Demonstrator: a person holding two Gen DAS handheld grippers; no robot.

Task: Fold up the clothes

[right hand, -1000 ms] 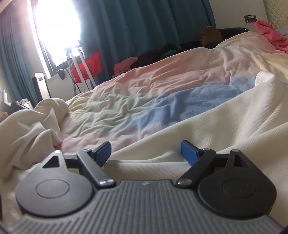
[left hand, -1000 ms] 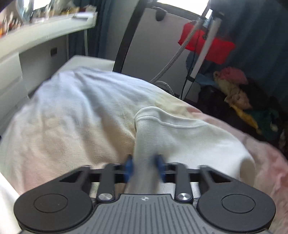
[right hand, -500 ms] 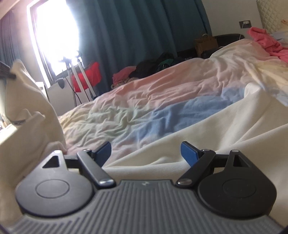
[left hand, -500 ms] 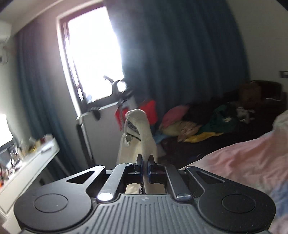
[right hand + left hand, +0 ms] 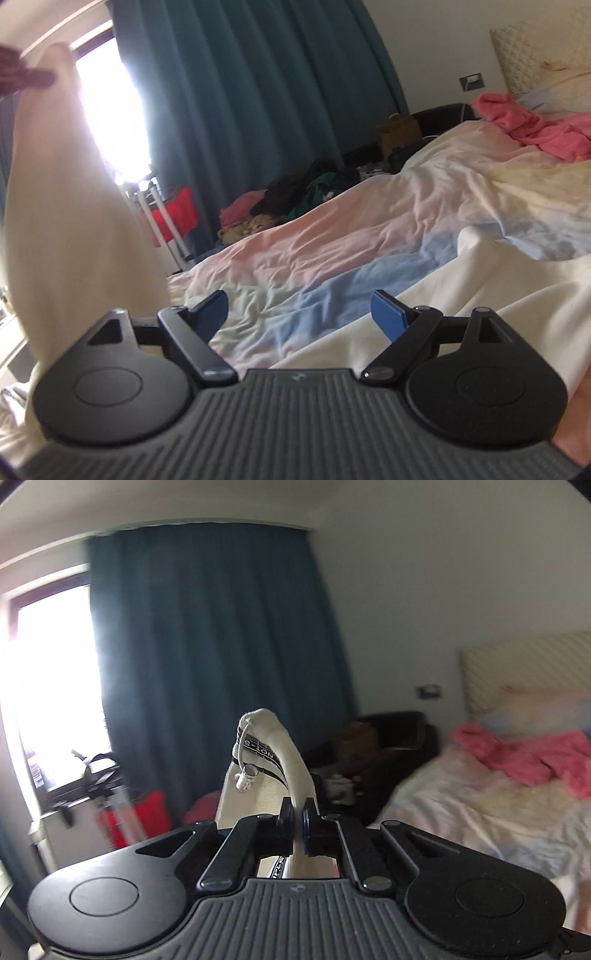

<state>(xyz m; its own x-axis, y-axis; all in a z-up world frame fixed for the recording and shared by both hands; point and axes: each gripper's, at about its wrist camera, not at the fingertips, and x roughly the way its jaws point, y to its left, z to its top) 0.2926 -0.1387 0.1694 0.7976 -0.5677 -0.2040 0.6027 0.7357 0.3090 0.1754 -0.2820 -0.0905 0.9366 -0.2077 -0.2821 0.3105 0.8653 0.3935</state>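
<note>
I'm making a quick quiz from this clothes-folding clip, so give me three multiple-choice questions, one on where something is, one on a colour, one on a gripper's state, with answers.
1. Where does the pink garment lie?
A. on the bed near the headboard
B. on the floor under the window
C. over the right hand-held gripper

2. What colour are the curtains?
A. red
B. dark teal blue
C. yellow

3. What state is the left hand-held gripper in?
A. wide open, holding nothing
B. shut on the cream garment
C. shut on a pillow

Answers: 1 A, it lies crumpled on the bedding by the headboard. 2 B, teal drapes hang beside the window. 3 B, its jaws pinch the lifted cream cloth, while the right hand-held gripper stands open.
</note>
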